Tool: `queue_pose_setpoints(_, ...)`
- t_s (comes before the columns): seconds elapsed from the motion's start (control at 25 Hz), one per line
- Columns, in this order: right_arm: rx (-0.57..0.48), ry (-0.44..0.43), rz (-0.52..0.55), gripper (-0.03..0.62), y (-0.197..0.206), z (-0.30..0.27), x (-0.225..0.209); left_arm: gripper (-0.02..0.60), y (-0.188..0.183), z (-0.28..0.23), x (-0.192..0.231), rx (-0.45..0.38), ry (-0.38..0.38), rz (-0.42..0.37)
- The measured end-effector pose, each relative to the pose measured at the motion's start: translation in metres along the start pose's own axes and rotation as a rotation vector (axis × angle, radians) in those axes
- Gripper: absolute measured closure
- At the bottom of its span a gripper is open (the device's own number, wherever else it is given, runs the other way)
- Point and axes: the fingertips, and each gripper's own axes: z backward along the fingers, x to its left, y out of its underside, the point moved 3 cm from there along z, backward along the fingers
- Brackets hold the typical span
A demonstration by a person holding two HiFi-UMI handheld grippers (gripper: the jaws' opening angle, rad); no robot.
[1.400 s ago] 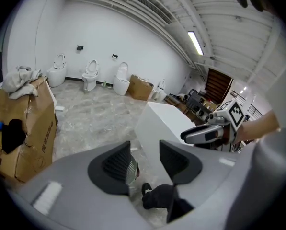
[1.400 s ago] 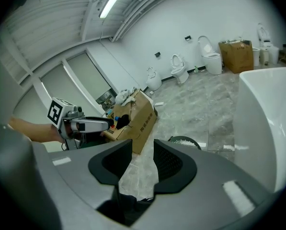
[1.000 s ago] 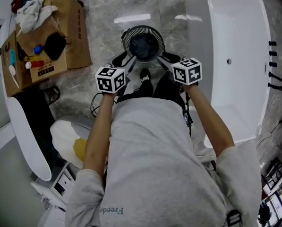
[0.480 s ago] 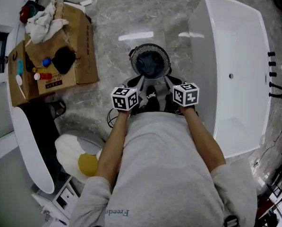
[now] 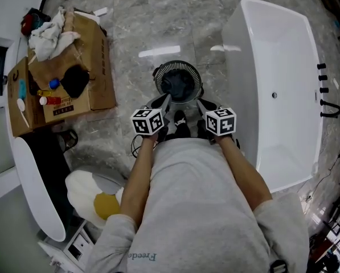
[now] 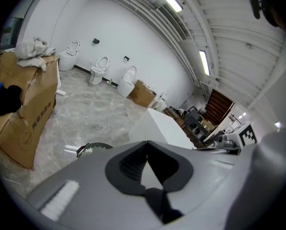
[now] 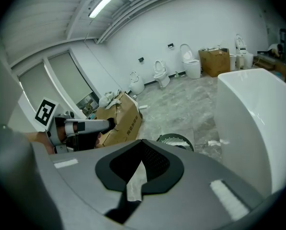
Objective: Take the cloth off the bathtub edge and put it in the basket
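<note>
A round dark ribbed basket (image 5: 178, 84) stands on the marble floor just ahead of me, with something dark lying inside it. The white bathtub (image 5: 275, 90) runs along its right; I see no cloth on its rim. My left gripper (image 5: 164, 100) and right gripper (image 5: 199, 102) are held close together at the basket's near edge, both shut with nothing between the jaws. The left gripper view shows its own closed tips (image 6: 147, 143), the basket (image 6: 92, 150) and the tub (image 6: 157, 126). The right gripper view shows its closed tips (image 7: 142, 143), the basket (image 7: 175, 140) and the tub (image 7: 257, 123).
An open cardboard box (image 5: 61, 78) with white rags (image 5: 47, 33) and small bottles stands at the left. A white and yellow object (image 5: 90, 192) lies low on the left beside a long white fixture (image 5: 36, 181). Toilets (image 7: 159, 73) line the far wall. Black taps (image 5: 323, 87) sit on the tub's far rim.
Both grippers have drawn closer together in front of my body, still near the basket. The head view has shifted a little, so the basket and tub sit lower in the frame.
</note>
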Motion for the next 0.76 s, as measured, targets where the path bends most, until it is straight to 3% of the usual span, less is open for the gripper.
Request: queue_pose_setpoints(0.76,-0.008,-0.016,0.064,0.592,-0.002,-0.006,0.012,0.522,0.001,0.003,0.006,0.030,-0.020,-0.072)
